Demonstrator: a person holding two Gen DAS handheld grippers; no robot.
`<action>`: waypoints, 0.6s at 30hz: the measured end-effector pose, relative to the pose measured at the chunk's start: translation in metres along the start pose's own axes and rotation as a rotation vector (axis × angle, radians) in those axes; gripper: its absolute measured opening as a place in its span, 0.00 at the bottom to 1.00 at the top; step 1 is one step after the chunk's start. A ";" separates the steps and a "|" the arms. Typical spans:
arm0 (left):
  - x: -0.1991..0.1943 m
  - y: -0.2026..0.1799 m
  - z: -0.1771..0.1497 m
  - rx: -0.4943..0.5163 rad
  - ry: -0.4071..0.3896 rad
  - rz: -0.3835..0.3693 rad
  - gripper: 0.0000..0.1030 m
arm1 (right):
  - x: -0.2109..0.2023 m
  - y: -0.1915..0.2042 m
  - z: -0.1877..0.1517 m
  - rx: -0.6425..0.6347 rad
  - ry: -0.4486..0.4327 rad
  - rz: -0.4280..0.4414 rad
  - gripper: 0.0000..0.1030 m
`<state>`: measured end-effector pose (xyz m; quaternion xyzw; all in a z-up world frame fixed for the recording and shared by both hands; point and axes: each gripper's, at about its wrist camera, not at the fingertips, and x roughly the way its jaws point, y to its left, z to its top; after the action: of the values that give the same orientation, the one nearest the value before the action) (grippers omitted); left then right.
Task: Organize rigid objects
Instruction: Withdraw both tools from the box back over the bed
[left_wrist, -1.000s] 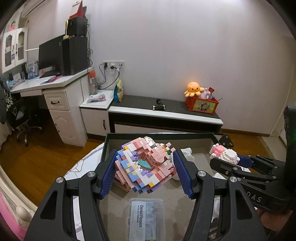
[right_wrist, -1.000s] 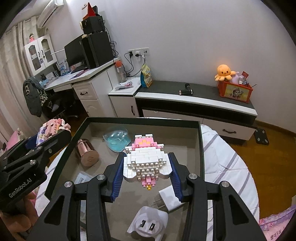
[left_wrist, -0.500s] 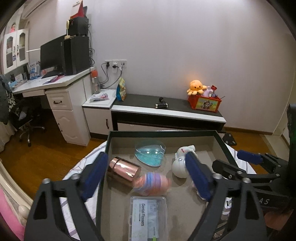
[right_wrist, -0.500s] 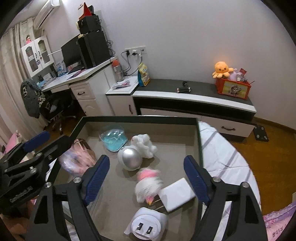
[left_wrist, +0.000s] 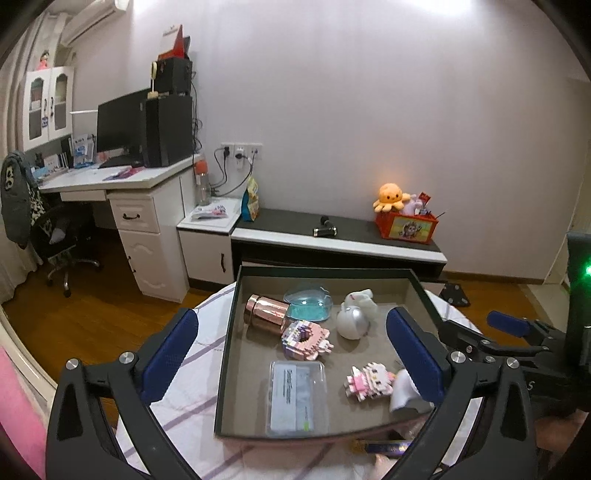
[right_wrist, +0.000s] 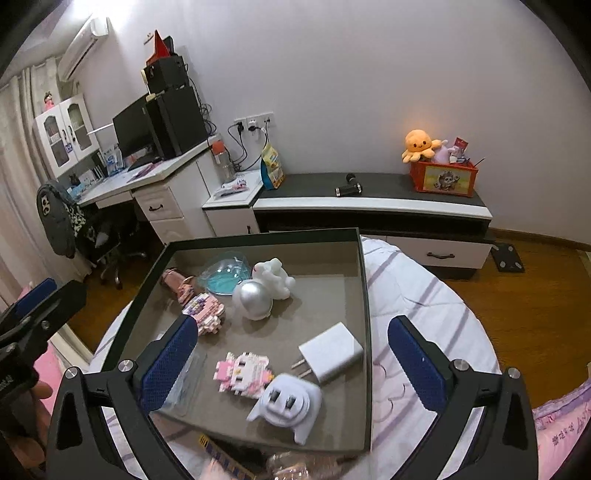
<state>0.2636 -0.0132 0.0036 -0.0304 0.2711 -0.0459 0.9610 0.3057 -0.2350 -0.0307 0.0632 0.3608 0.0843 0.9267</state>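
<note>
Item one, my left gripper (left_wrist: 291, 350): jaws spreading wide, nothing between the blue pads but open air above the tray. Item two, my right gripper (right_wrist: 295, 358): likewise opening, grasping nothing.

Surface: a shallow square tray with dark rim and grey felt floor (left_wrist: 424, 295), set on a round table under a white cloth with purple stripes (right_wrist: 417, 291).

Tray contents, by clock face from its centre in the left view:
- pink-and-lilac brick-built heart block (left_wrist: 303, 339), near centre, lying flat, touching the next item;
- rose-gold metal canister (left_wrist: 266, 314) on its side, at 10 o'clock;
- clear teal heart-shaped dish (left_wrist: 308, 304), at 12;
- silver-and-white rounded figure (left_wrist: 354, 317), at 1;
- small pink-and-white brick-built cat figure (left_wrist: 367, 380), at 5, lying loose;
- clear plastic flosser box (left_wrist: 297, 397), at 6;
- white square wall charger (right_wrist: 330, 356) and white multi-plug adapter (right_wrist: 288, 402), at the near right corner.

Room: white desk with dark monitor (left_wrist: 118, 125) at 10 o'clock; low black-topped cabinet (left_wrist: 340, 236) along the pale wall at 12; orange plush octopus (left_wrist: 391, 195) on a red box (left_wrist: 406, 227); wooden floor (left_wrist: 66, 317).
</note>
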 end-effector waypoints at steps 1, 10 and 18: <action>-0.007 0.000 -0.001 0.005 -0.009 0.002 1.00 | -0.005 0.001 -0.002 0.002 -0.006 0.002 1.00; -0.064 0.002 -0.018 0.002 -0.055 0.016 1.00 | -0.059 0.014 -0.023 -0.007 -0.075 0.016 1.00; -0.103 0.006 -0.049 -0.024 -0.065 0.019 1.00 | -0.115 0.024 -0.054 -0.039 -0.155 0.024 1.00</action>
<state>0.1515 0.0021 0.0149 -0.0407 0.2404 -0.0324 0.9693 0.1831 -0.2313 0.0095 0.0556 0.2856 0.0973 0.9518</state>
